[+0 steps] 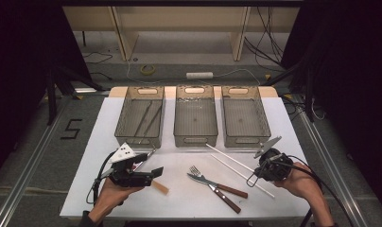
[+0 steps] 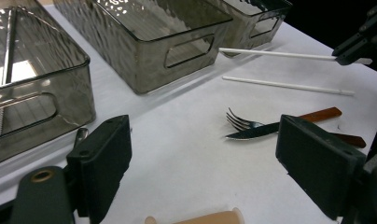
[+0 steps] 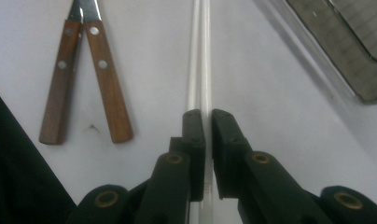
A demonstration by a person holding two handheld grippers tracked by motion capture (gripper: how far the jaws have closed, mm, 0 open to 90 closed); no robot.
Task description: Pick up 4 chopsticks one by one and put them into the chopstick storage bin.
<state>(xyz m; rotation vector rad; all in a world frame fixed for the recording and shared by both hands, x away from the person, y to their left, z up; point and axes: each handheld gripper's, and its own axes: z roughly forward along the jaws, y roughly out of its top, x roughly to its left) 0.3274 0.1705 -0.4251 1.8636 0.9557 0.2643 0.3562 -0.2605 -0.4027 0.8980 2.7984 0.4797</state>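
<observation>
My right gripper is at the right of the white table, shut on a thin white stick that slants toward the middle bin and is raised off the surface. In the right gripper view the jaws pinch that stick, with a second white stick lying just beside it below. That second stick rests on the table. My left gripper is at the lower left, open, its wide jaws over a tan cylindrical piece.
Three translucent grey bins line the back of the table; the left one holds long metal utensils. A fork and a knife, both with wooden handles, lie crossed at the centre front.
</observation>
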